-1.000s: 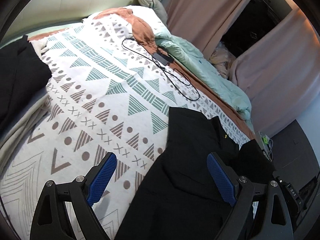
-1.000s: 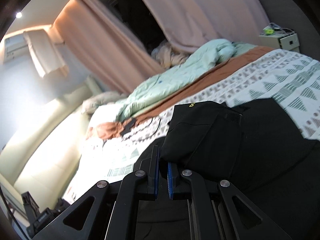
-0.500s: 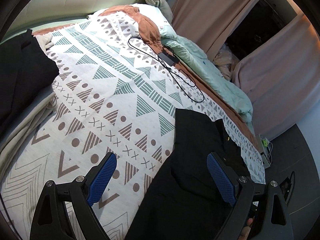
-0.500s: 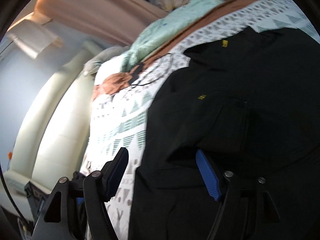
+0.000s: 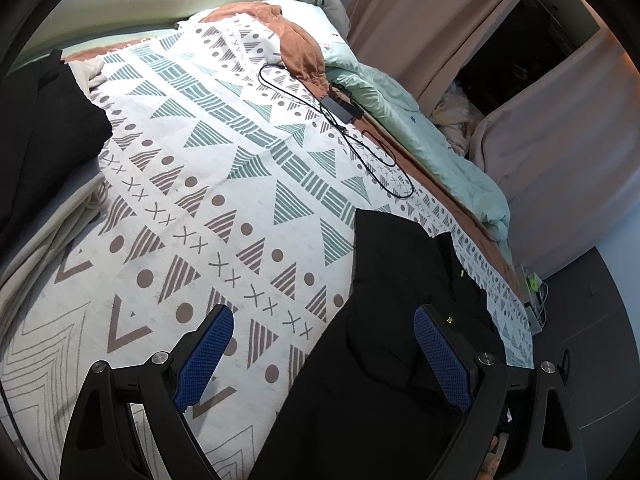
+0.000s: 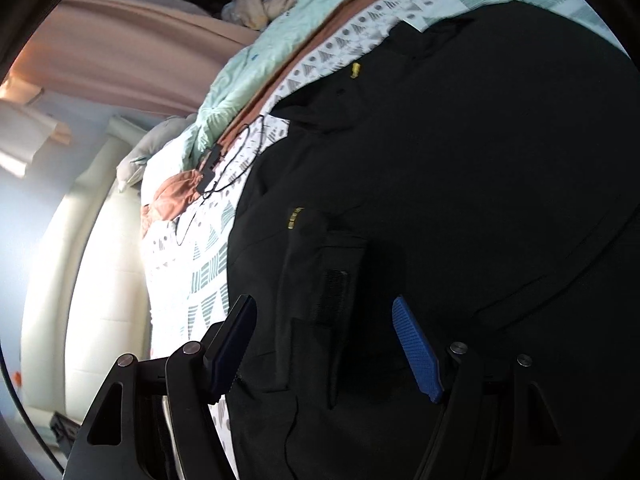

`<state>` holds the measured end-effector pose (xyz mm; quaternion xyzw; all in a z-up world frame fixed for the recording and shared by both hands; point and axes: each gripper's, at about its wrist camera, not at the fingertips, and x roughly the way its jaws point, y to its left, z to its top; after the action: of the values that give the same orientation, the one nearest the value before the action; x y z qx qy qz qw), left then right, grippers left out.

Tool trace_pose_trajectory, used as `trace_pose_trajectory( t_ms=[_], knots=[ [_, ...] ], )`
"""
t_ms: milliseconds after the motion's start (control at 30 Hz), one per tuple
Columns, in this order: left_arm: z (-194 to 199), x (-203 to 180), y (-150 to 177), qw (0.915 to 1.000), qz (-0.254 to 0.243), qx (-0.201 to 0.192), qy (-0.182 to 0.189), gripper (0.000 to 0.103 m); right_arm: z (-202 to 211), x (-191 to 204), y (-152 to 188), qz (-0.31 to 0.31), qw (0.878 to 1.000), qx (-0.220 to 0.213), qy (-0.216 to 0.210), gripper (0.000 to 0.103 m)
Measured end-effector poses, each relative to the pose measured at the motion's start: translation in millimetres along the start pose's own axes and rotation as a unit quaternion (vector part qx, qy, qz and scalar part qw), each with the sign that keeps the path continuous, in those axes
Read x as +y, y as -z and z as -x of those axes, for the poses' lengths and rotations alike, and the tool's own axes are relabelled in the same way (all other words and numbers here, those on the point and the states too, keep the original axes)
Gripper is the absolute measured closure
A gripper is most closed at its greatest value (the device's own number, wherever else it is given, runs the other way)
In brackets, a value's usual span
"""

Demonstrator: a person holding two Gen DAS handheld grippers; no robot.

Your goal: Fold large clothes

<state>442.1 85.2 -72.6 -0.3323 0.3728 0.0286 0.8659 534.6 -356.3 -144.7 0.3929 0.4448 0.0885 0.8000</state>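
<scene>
A large black garment [image 5: 384,320] with small yellow tags lies on the patterned bedspread [image 5: 208,184] at the bed's right side, partly folded over itself. It fills most of the right wrist view [image 6: 460,200], where a flap with a velcro strip [image 6: 334,296] lies on top. My left gripper [image 5: 324,356] is open and empty, its right finger over the garment's edge. My right gripper [image 6: 324,344] is open and empty, just above the flap.
A black charger with its cable [image 5: 344,110] lies on the bedspread further up. A mint quilt [image 5: 420,136] runs along the bed's far side, by the curtains. Another dark garment [image 5: 36,128] lies on a pile at the left. A nightstand [image 5: 534,300] stands past the bed's corner.
My right gripper has opened and let go of the black garment's fold, which now lies flat. It has dropped closer to the cloth. The left gripper has stayed open and shifted slightly.
</scene>
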Motion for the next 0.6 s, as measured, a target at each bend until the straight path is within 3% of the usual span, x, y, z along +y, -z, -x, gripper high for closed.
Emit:
trace_pose_trajectory(
  t_ms=[133, 200, 233, 300, 333, 400, 467, 600],
  knots=[
    [-1, -4, 1, 1.0, -0.007, 0.002, -0.001, 0.011, -19, 6, 6, 0.01, 1.0, 0.027, -0.001, 0.032],
    [0, -4, 0, 1.0, -0.009, 0.002, -0.002, 0.011, -27, 15, 10, 0.017, 0.999, 0.034, -0.024, 0.032],
    [0, -4, 0, 0.9999, -0.011, 0.002, -0.003, 0.011, -29, 26, 13, 0.024, 0.997, 0.038, -0.067, 0.032],
    [1, -2, -1, 0.9999, -0.011, 0.001, -0.005, 0.011, -19, 58, 18, 0.064, 0.979, 0.043, -0.189, 0.032],
    [2, 0, -2, 0.9999, -0.01, 0.0, -0.006, 0.011, -11, 72, 20, 0.088, 0.975, 0.032, -0.204, 0.032],
    [4, 3, -4, 1.0, -0.004, 0.0, -0.007, 0.011, 7, 99, 27, 0.142, 0.969, 0.007, -0.203, 0.032],
    [9, 3, -5, 1.0, -0.002, -0.001, -0.008, 0.011, 12, 107, 30, 0.155, 0.968, 0.005, -0.198, 0.032],
    [26, -6, -7, 0.9997, -0.009, -0.02, -0.006, 0.011, 12, 101, 33, 0.162, 0.978, 0.005, -0.132, 0.032]
  ],
)
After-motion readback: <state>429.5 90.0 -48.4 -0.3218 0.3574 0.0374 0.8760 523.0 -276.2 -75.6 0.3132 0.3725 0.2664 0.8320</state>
